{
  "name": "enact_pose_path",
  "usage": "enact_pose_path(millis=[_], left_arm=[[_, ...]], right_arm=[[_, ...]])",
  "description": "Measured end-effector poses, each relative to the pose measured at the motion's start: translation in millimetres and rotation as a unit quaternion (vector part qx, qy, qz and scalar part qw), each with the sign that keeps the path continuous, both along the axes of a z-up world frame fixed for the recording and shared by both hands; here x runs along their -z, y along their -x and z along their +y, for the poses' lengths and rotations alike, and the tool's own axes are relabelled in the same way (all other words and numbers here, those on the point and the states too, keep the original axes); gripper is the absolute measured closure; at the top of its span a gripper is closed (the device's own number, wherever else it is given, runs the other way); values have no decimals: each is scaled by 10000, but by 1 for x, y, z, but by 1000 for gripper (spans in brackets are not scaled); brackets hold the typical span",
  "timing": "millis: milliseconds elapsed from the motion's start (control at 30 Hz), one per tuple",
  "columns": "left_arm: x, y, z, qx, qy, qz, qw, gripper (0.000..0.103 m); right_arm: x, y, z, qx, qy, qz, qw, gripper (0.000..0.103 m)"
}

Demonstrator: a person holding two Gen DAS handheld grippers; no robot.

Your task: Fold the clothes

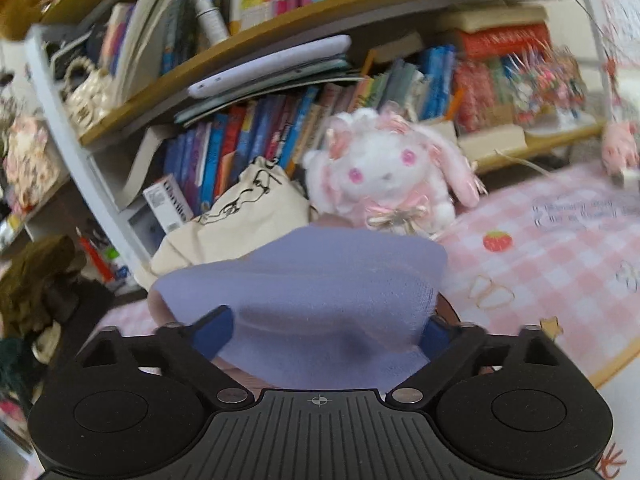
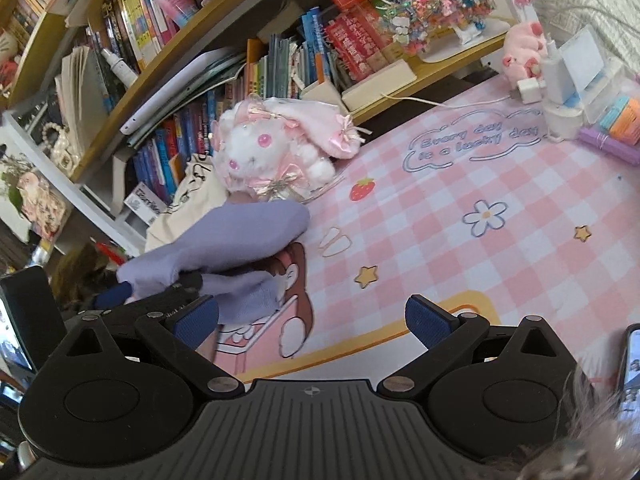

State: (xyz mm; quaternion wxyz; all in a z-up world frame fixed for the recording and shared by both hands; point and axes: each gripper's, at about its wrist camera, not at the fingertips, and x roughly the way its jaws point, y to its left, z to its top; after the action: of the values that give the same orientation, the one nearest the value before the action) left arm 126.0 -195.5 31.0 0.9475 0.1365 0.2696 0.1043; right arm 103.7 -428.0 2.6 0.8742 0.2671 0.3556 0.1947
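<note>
Lilac knit, a small garment (image 2: 224, 248), is lying bunched near the left edge of the pink checked surface (image 2: 500, 264), just in front of the white plush rabbit (image 2: 256, 152) and beside a cream cloth bag (image 1: 224, 228); the bookshelf (image 1: 248, 28) is standing behind all of it; the left gripper (image 1: 324, 328) is working at the near end of the garment, cloth filling the space between its blue fingers (image 1: 212, 332) and draping over them; in the right-wrist view that near end is looking lifted off the surface; whether the fingers are actually pinching the cloth or only bracketing it, I cannot tell, since the fabric is hiding the contact; the right gripper (image 2: 316, 328) is hovering over bare mat to the right of the garment, fingers (image 2: 430, 326) spread wide, nothing between them; judging progress: early; no flat layer or crease is showing, the piece is reading as a loose roll; spreading, folding and squaring are all remaining.
</note>
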Motion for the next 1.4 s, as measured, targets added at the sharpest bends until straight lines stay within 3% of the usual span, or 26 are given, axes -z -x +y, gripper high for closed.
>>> enact_pose_path(millis=[33, 100, 233, 400, 500, 600, 767, 833, 867, 900, 967, 1000, 1133, 1400], left_arm=[[-3, 3, 6, 14, 90, -15, 10000, 74], [-9, 12, 21, -100, 276, -20, 9996, 94], [-17, 41, 48, -203, 615, 17, 9979, 97], [-31, 85, 59, -73, 690, -115, 9975, 97], [-35, 105, 54, 48, 376, -160, 9992, 97], [-35, 116, 50, 126, 118, -149, 9997, 97], [-37, 127, 54, 66, 169, -139, 9997, 97], [-32, 126, 56, -10, 57, -69, 10000, 91], [-28, 124, 57, -53, -19, 23, 10000, 88], [-23, 121, 58, -92, -99, 140, 9998, 84], [-13, 115, 59, -169, -260, 374, 9988, 67], [-8, 113, 59, -205, -319, 453, 9983, 57], [6, 108, 65, -271, -241, 517, 9980, 55], [35, 96, 71, -377, -609, 800, 9942, 54]], right_arm=[[1, 0, 2, -61, -62, -5, 10000, 2], [3, -3, 7, -211, -235, 33, 9995, 2], [11, -16, 24, -592, -963, 275, 9932, 2], [29, -38, 64, -1121, -1825, 889, 9727, 2], [45, -47, 88, -1185, -2356, 1457, 9535, 2], [57, -55, 105, -985, -2637, 1903, 9405, 2], [75, -68, 126, -501, -2849, 2415, 9263, 7], [83, -73, 124, -181, -2867, 2511, 9244, 14], [86, -75, 123, -42, -2851, 2536, 9243, 29], [86, -76, 120, 14, -2793, 2493, 9273, 53], [87, -77, 114, 125, -2676, 2406, 9329, 84], [87, -78, 112, 180, -2617, 2363, 9356, 88], [78, -77, 99, 124, -2662, 2001, 9428, 88], [95, -79, 99, 196, -2954, 2320, 9266, 86]])
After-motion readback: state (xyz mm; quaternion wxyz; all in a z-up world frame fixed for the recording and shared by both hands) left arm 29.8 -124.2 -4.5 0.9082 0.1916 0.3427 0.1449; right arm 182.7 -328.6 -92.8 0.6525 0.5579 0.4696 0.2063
